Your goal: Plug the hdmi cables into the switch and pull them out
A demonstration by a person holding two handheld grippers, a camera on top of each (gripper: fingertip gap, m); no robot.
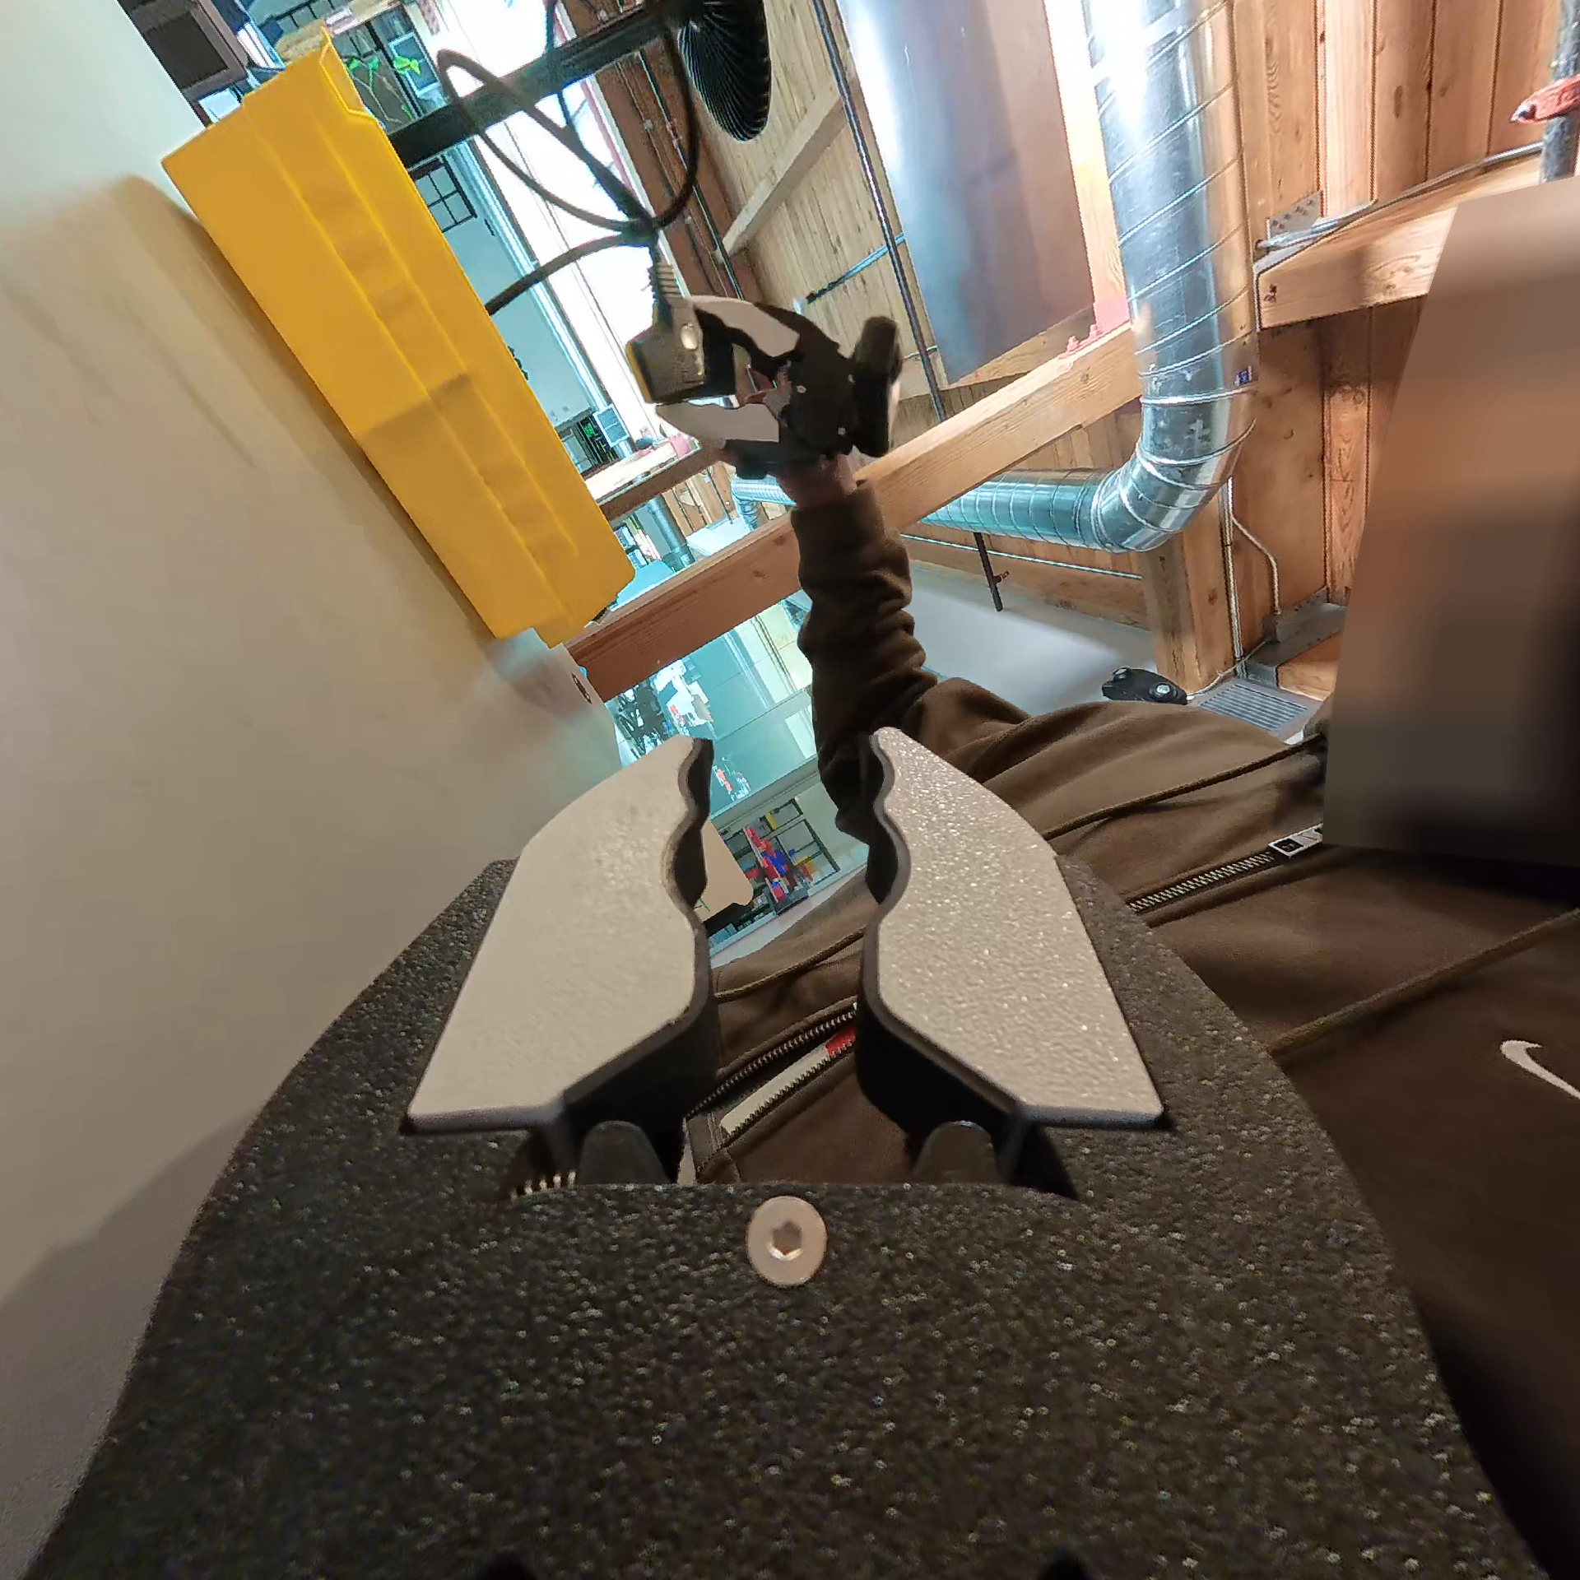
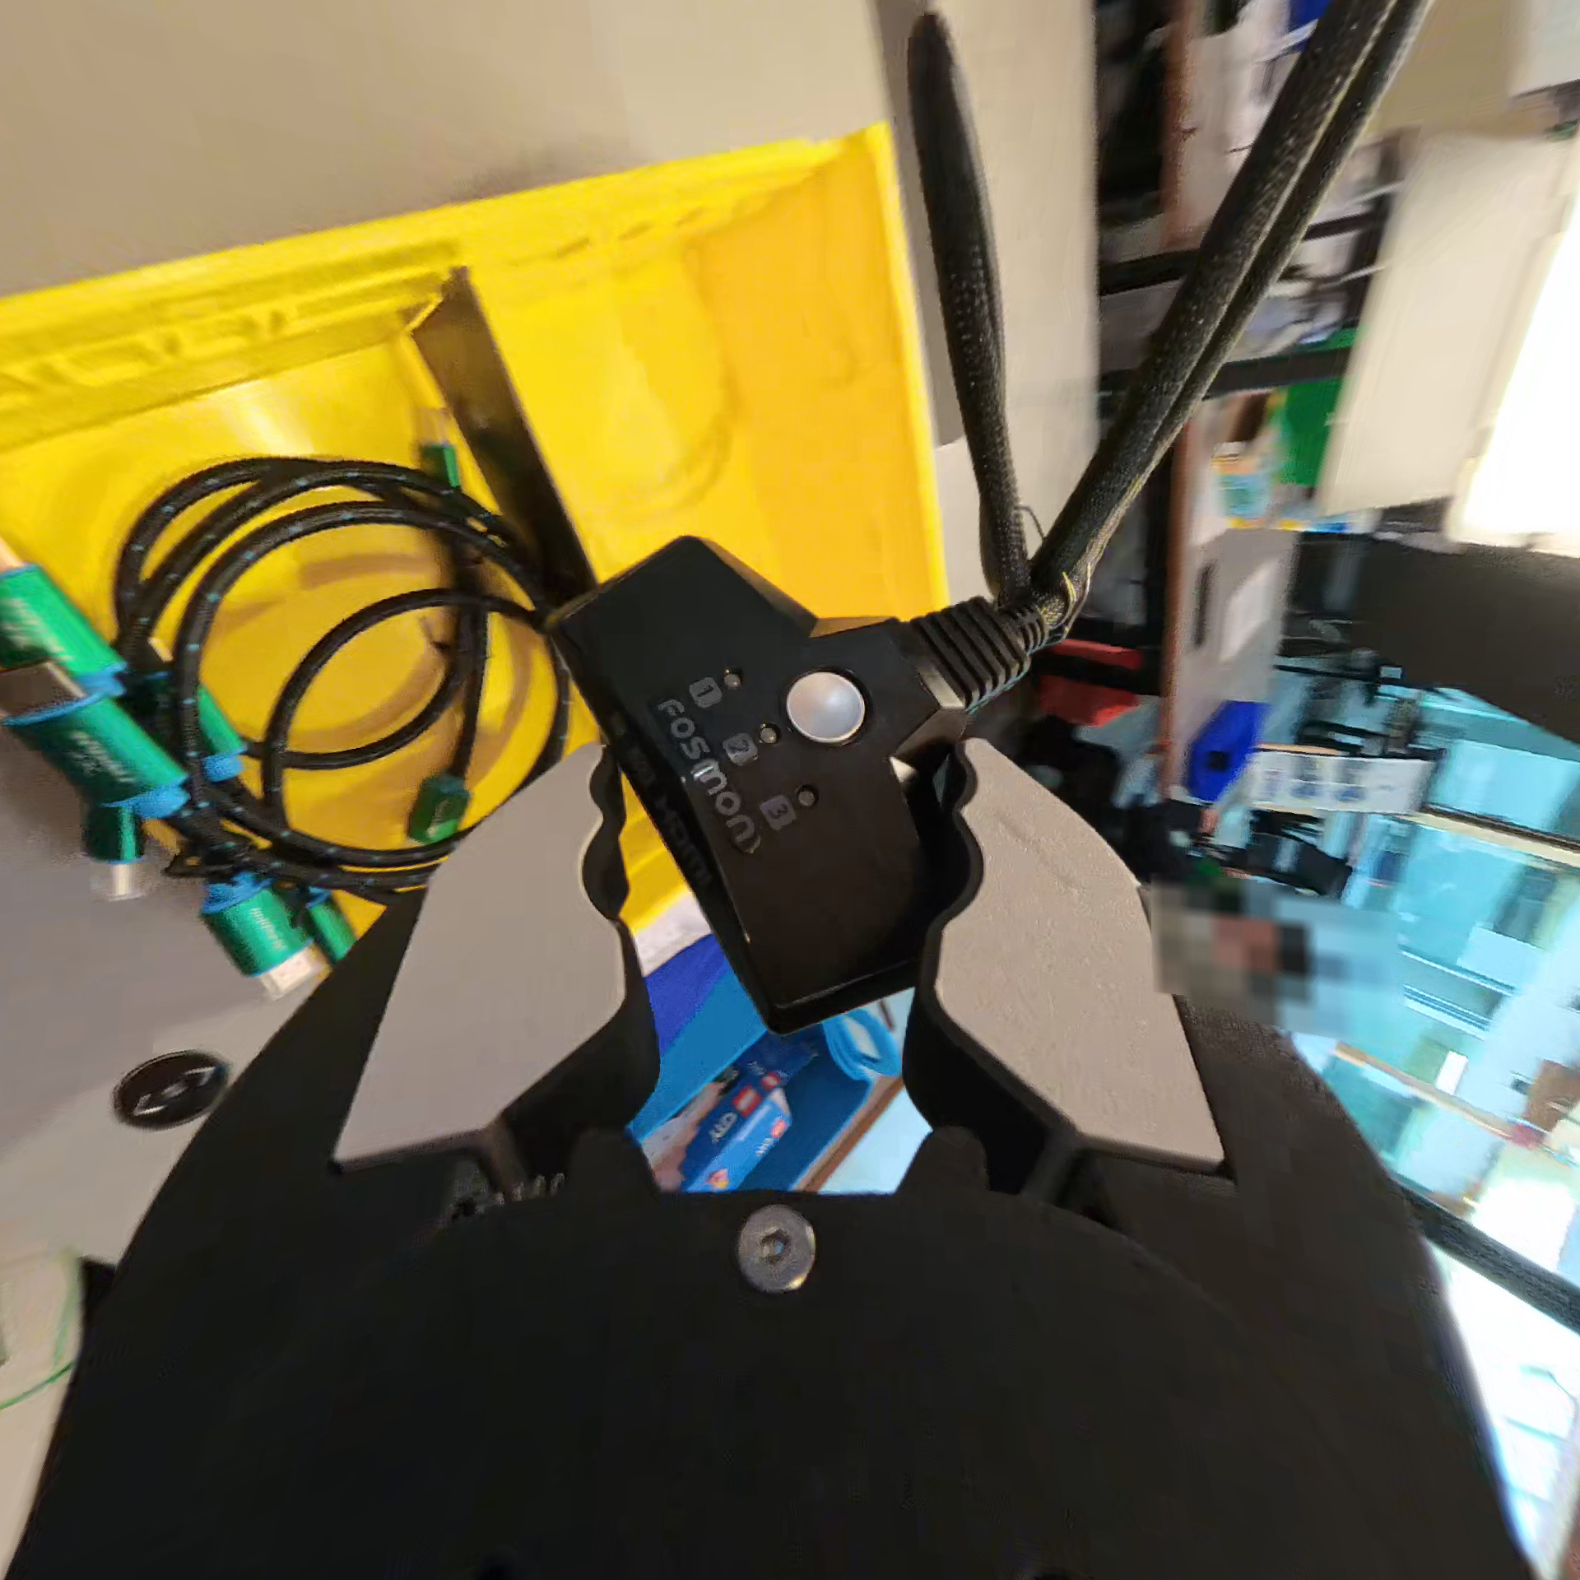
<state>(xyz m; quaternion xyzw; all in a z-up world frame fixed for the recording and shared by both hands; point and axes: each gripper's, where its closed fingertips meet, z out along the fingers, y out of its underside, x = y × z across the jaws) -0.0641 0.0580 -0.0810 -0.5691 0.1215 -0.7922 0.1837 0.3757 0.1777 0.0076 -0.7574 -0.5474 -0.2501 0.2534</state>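
My right gripper [image 2: 782, 769] is shut on a black switch box [image 2: 821, 898] with a round silver button; its two fingers press the box's sides. A thick black braided cable [image 2: 1197, 342] runs up from the box. The left wrist view shows this gripper [image 1: 752, 376] farther off, holding the box [image 1: 675, 363] in the air beside the yellow bin [image 1: 385, 325]. My left gripper [image 1: 791, 752] is open with nothing between its fingers, and points towards a person's brown sleeve [image 1: 855, 616].
The yellow bin [image 2: 769, 342] on the pale table [image 1: 171, 769] holds coiled black cables [image 2: 342, 667] with green connectors [image 2: 85, 718] and a black divider [image 2: 496, 427]. A person's brown zipped jacket [image 1: 1197, 855] is close by. A metal duct [image 1: 1171, 299] and wooden beams lie beyond. About 45 cm separates my left fingertips from my right.
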